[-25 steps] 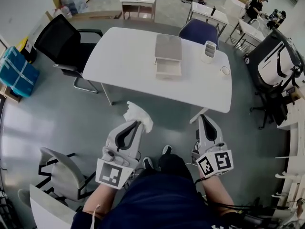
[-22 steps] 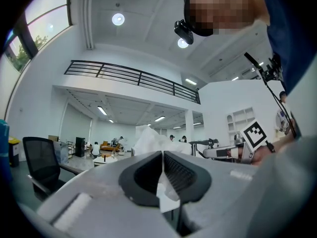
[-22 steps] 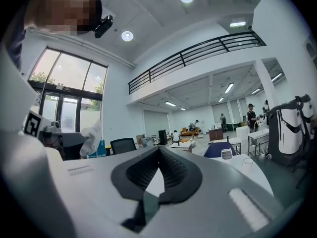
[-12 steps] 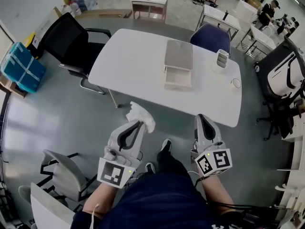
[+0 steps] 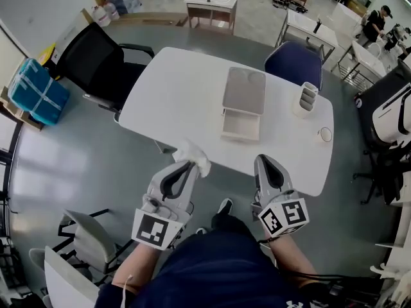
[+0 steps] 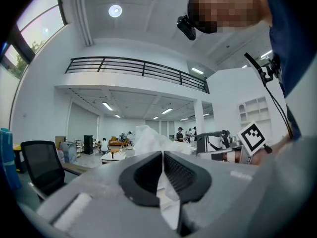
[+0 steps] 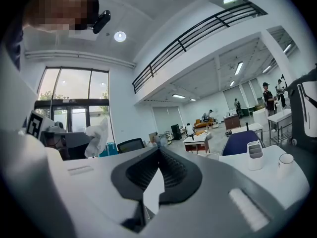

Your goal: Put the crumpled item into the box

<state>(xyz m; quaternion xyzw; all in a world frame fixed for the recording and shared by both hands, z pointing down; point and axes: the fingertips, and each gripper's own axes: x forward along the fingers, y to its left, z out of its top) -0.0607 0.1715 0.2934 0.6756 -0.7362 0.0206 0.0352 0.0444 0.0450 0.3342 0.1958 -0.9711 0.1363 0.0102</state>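
In the head view my left gripper (image 5: 191,165) is shut on a crumpled white tissue (image 5: 192,153), which hangs at the near edge of the white table (image 5: 167,88). The left gripper view shows the tissue (image 6: 148,137) bunched beyond the closed left gripper (image 6: 162,155), a strip of it pinched between the pads. The box (image 5: 242,104) sits open at the table's middle, grey lid raised over a pale tray. My right gripper (image 5: 262,163) is over the near table edge, right of the box, jaws shut and holding nothing (image 7: 158,150).
A white holder (image 5: 307,98) and a small cup (image 5: 325,134) stand on the table's right part. A black chair (image 5: 96,59) is at its left, a blue chair (image 5: 302,63) behind it, a grey chair (image 5: 90,239) at my lower left.
Both grippers have moved forward toward the table. The tissue has gone from over the floor to the table's near edge, still held in the left gripper.
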